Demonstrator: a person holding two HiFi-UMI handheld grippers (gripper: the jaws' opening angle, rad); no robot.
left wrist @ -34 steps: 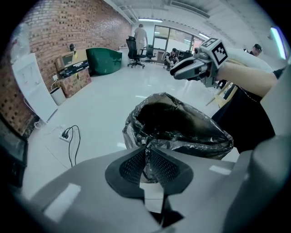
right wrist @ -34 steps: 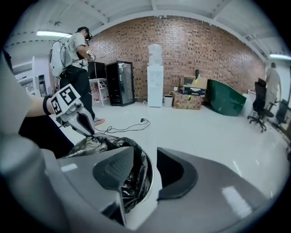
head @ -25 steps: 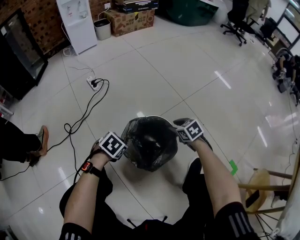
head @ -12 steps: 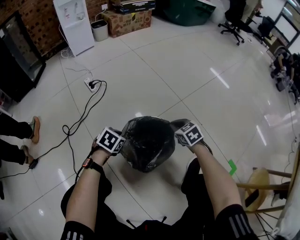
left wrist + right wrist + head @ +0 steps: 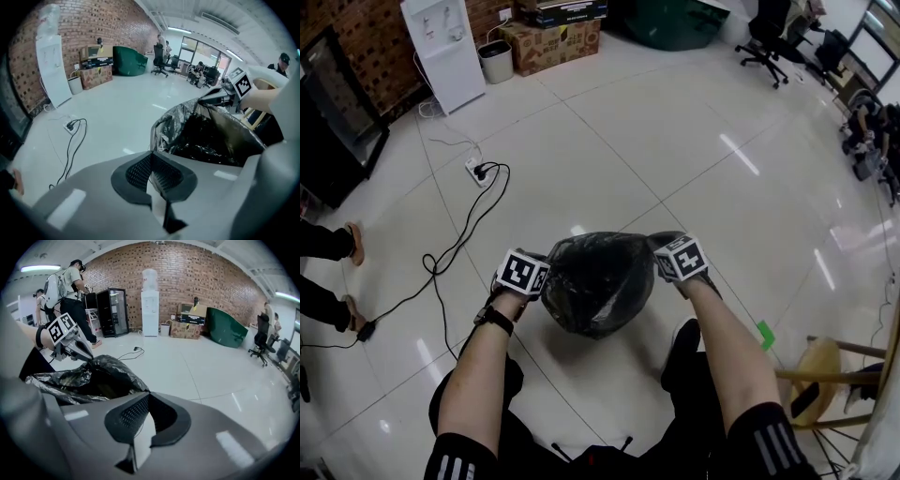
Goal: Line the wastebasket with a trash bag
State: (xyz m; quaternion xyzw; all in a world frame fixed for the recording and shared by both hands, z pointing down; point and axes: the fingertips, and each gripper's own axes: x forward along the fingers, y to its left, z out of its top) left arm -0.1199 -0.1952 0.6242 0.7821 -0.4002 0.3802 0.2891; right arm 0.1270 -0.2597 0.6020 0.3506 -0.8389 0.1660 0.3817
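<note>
Black crinkled plastic trash bag [image 5: 595,281] stands on the glossy white tile floor [image 5: 694,150], its mouth open upward. The wastebasket under it is hidden by the film.

Left gripper [image 5: 544,279] is at the bag's left rim. Its jaws have just been closing and are now pressed together, with a fold of rim film nipped at the tips.

Right gripper [image 5: 659,255] is at the bag's right rim, jaws likewise pressed together on the film. The rim is drawn taut between the two.

White power strip with black cable [image 5: 478,172] lies beyond the bag, to its left.
</note>
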